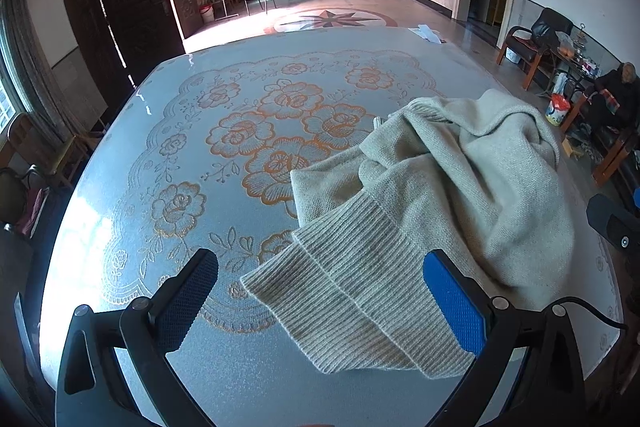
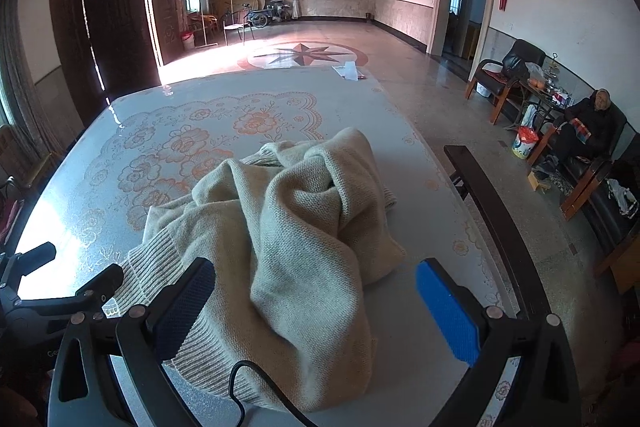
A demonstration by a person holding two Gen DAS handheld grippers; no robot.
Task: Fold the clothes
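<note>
Sweater [image 1: 460, 187], pale knit, lies crumpled at the lower right of the floral worktop [image 1: 160, 147]. Its ribbed hem [image 1: 360, 299] stretches toward lower centre, straight between the spread fingers of the left tool [image 1: 320, 303], the nearer one. The right tool [image 2: 314, 307], also spread and empty, faces the bunched body.

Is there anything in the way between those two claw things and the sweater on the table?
Nothing visible. The crumpled sweater lies right ahead of the open left gripper and open right gripper, with only bare tablecloth around it.
</note>
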